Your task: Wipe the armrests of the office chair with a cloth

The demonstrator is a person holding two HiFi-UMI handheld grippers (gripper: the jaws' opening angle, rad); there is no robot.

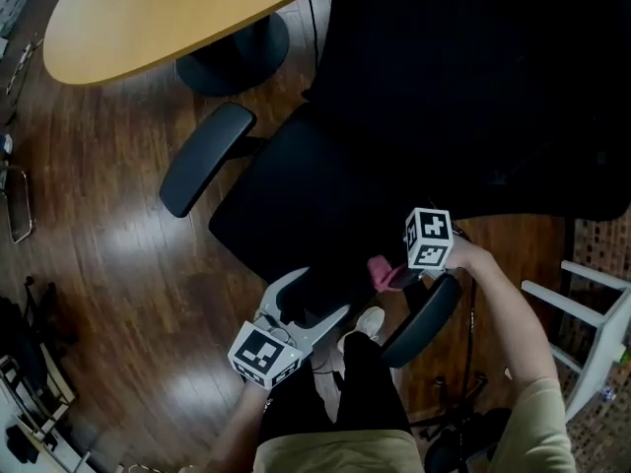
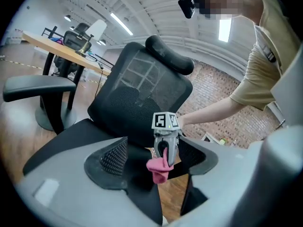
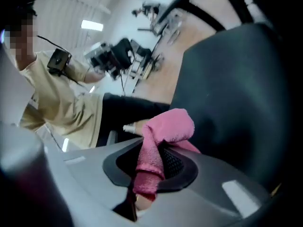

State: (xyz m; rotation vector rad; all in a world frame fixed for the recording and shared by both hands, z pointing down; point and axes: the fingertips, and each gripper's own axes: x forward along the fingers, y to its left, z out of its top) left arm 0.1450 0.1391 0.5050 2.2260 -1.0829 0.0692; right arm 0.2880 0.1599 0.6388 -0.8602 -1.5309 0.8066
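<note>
Floor: The dark wood floor point(image 1: 108, 254) lay under everything.
Table: A yellow wood table point(image 1: 158, 18) stood at the far left, well apart from the work.
Chair: The black office chair point(image 1: 296, 195) sat in the middle. Its seat faced the person, so both arms were easy to reach.
Left armrest: The left armrest point(image 1: 205, 158) stuck out on the far left side. Nothing was touching it. I think it had yet to get its wipe.
Right armrest: The right armrest point(image 1: 424, 320) was near, on the right, just beside the cloth. I guessed this one was the armrest in hand.
Left gripper: The left gripper point(image 1: 311, 299) hung near the front of the seat. Its jaws were spread wide with nothing between them. I think it waited there to hold the chair steady, since a chair like this can turn.
Right gripper: The right gripper point(image 2: 165, 157) was above the near end of the right armrest. Its jaws were pinching the cloth tight.
Cloth: The pink cloth point(image 3: 163, 126) was caught by one part, and the rest bunched out past the jaws. That left a soft lump free for rubbing. It was just beside the right armrest, but I could not tell if it touched.
</note>
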